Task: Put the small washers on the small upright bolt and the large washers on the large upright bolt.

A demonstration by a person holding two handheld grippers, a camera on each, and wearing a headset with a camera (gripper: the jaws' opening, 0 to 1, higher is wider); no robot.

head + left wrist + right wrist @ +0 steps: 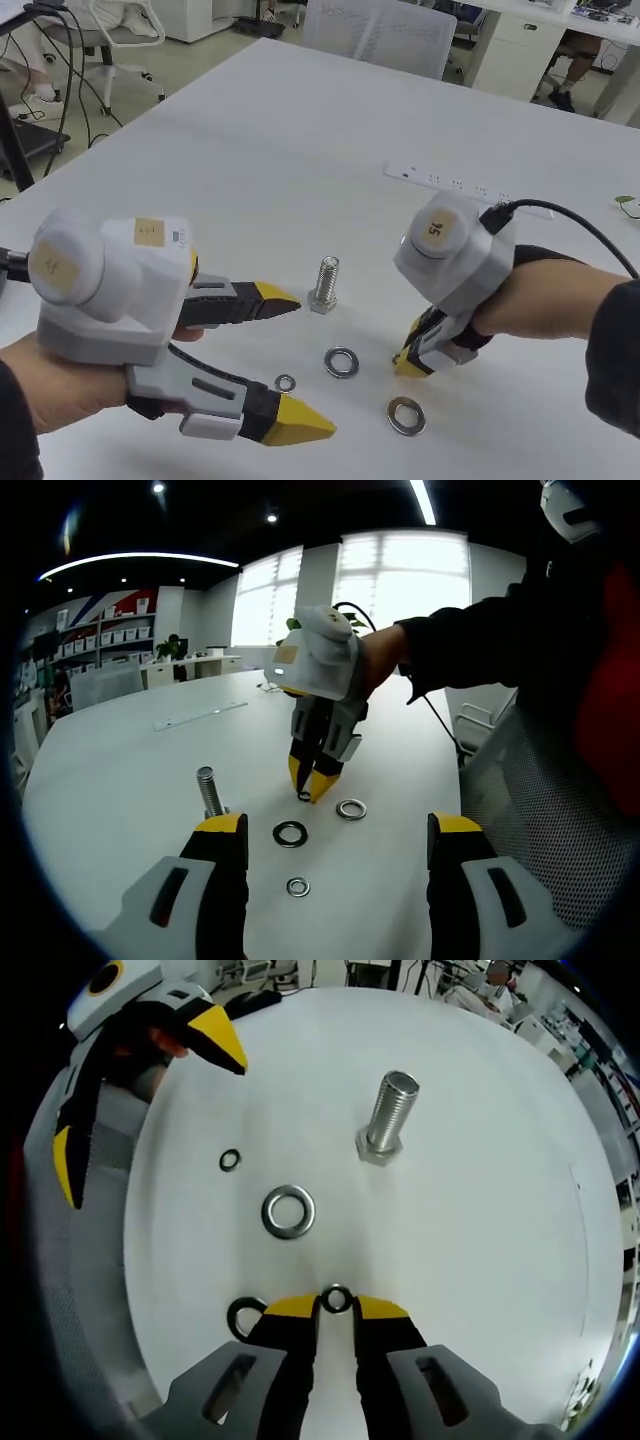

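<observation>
One silver upright bolt (325,285) (210,790) (386,1118) stands on the white table (250,150). My right gripper (408,366) (310,786) (336,1307) points down at the table to the right of the bolt, shut on a small washer (336,1298) (304,796). A large washer (341,361) (290,833) (288,1211) lies in front of the bolt. A second large washer (405,415) (351,809) (243,1312) lies nearer, partly under the right jaw. A small washer (285,383) (298,886) (229,1160) lies between the jaws of my open left gripper (303,365) (338,825).
A white power strip (450,185) lies across the table behind the bolt, and a black cable (570,215) runs from the right gripper. An office chair (375,35) stands beyond the far edge. Desks and shelves stand further back.
</observation>
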